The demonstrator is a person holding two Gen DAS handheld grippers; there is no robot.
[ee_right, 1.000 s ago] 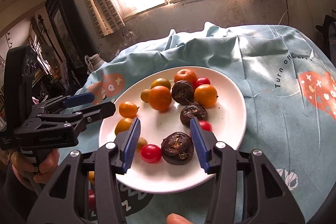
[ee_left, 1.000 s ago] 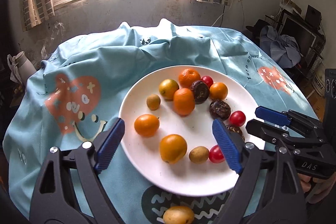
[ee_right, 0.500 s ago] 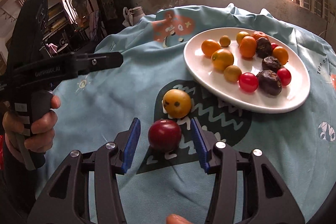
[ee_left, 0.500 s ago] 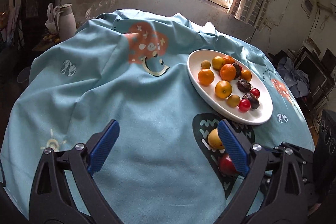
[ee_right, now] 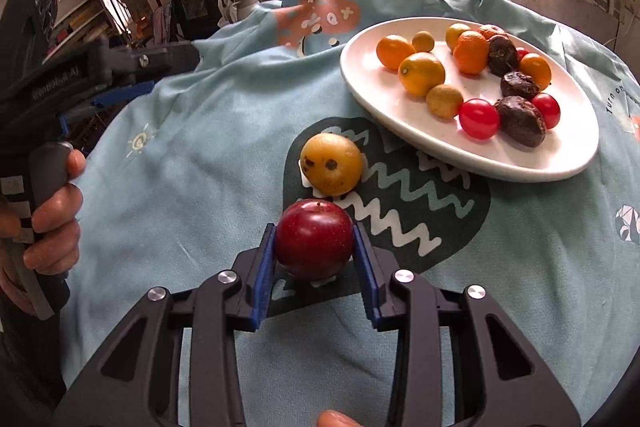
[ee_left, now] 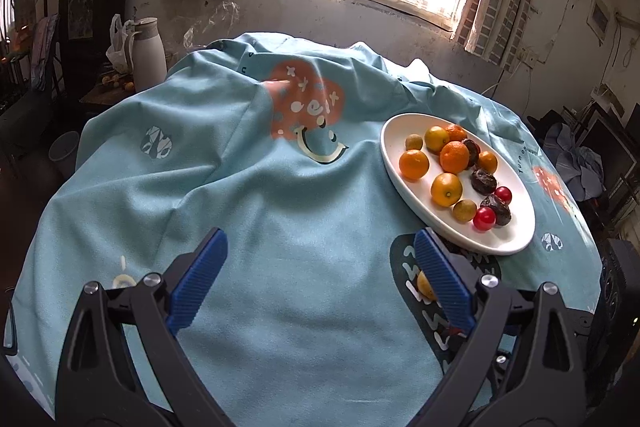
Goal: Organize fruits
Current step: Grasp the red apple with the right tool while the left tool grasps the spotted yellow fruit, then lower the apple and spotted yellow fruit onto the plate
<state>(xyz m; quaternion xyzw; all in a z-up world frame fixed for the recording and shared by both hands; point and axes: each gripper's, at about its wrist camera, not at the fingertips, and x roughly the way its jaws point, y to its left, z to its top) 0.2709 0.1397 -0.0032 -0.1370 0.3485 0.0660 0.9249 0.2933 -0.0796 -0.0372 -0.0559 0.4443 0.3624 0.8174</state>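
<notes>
A white oval plate [ee_right: 392, 107] on the blue tablecloth holds several oranges, small yellow-green fruits, red cherry tomatoes and dark wrinkled fruits. In front of it, on the dark zigzag print, lie a spotted yellow fruit [ee_right: 331, 164] and a red plum-like fruit [ee_right: 314, 243]. My right gripper [ee_right: 313, 229] is closing on the red fruit, and both blue pads touch its sides. My left gripper [ee_left: 320, 241] stands wide open over bare cloth, left of the plate [ee_left: 520, 227], with nothing between its jaws. Its right finger hides most of the yellow fruit [ee_left: 424, 285].
A white jug [ee_left: 148, 53] and a bag stand on a low surface beyond the table's far left. The cloth [ee_left: 248, 211] bunches into folds near the wall. A hand [ee_right: 52, 203] holds the left gripper's handle at the left. Clutter fills the right side of the room.
Both grippers pulled back from over the plate to the near cloth. The right gripper's jaws then narrowed from either side of the red fruit onto it. The left jaws widened slightly.
</notes>
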